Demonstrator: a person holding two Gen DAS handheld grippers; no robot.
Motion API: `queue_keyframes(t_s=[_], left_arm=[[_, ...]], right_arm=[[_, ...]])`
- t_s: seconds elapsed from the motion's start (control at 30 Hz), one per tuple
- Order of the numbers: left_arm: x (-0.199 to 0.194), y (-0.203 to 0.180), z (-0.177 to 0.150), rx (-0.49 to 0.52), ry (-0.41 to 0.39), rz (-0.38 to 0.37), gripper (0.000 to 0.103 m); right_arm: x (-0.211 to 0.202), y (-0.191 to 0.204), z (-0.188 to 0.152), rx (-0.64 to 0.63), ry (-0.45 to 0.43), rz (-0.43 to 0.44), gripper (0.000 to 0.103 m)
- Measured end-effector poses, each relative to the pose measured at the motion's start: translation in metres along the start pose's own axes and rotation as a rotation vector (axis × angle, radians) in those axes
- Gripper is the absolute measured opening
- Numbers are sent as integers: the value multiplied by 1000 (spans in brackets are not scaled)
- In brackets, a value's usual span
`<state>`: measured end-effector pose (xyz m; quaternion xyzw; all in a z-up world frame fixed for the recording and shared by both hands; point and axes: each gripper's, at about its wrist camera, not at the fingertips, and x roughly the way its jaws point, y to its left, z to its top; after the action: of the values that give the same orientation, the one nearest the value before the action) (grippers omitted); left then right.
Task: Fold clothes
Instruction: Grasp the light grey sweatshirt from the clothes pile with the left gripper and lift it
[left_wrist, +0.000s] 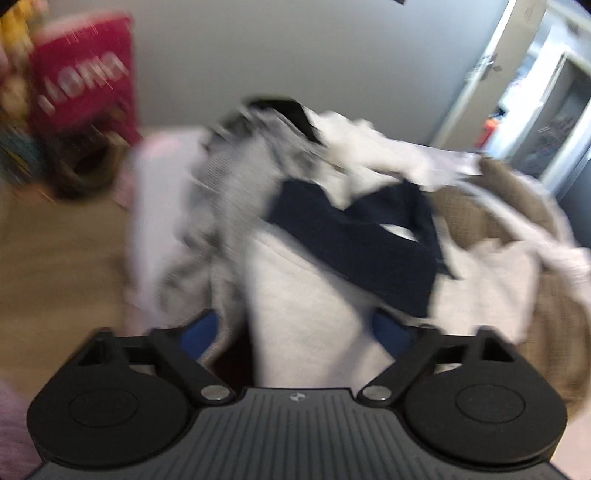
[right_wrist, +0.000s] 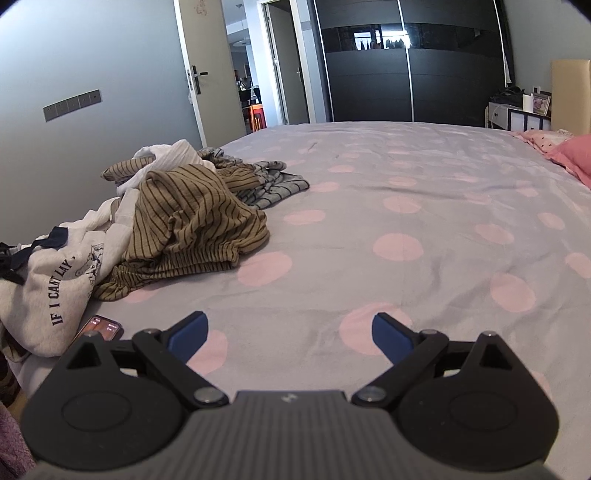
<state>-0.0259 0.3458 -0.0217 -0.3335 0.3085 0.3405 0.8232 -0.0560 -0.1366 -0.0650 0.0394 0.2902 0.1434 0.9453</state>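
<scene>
My claws over the laundry

Left claw tilts down, half-open astride the pale sweatshirt; right claw hangs wide, empty, above the bed.

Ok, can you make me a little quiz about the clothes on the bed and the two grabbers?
1. True or false: the right gripper holds a shirt.
2. What lies beside the grey sweatshirt, near the bed's edge? A) phone B) book C) cup
3. Which colour are the stripes' background on the striped top?

Key:
1. False; its jaws are open over the bedspread.
2. A, the phone.
3. Brownish yellow.
</scene>
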Motion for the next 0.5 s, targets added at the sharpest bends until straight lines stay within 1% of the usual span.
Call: queue_keyframes(t_s=[0.03, 0.07, 0.1, 0.13, 0.2, 0.23, 0.3, 0.37, 0.43, 0.47, 0.5], left_arm=[[-3, -2, -1, 11, -3, -9, 54], [-5, -3, -2, 22, -6, -19, 49], [-8, -5, -3, 29, -8, -30, 43], [-10, -5, -4, 29, -8, -44, 39], [-17, -9, -4, 42, -23, -72, 24], [-21, -12, -4, 58, -35, -87, 22], [-37, -24, -4, 115, -75, -142, 17], [-52, -38, -2, 163, -105, -213, 13], [-66, -51, 2, 186, -111, -289, 9], [-75, -58, 5, 191, -115, -327, 3], [-85, -66, 8, 203, -127, -368, 3]], right_arm=[[0, 1, 0, -3, -2, 2, 97], [-1, 1, 0, -5, -5, 2, 97], [-1, 2, 1, -8, -8, 2, 97], [-2, 2, 1, -11, -11, 2, 97], [-3, 3, 1, -14, -12, 5, 97], [-4, 3, 1, -15, -13, 7, 97], [-7, 3, 2, -17, -18, 12, 97], [-9, 4, 3, -19, -25, 14, 97], [-12, 5, 4, -25, -32, 21, 97], [-14, 6, 4, -31, -38, 24, 97], [-16, 6, 5, -36, -44, 26, 97]])
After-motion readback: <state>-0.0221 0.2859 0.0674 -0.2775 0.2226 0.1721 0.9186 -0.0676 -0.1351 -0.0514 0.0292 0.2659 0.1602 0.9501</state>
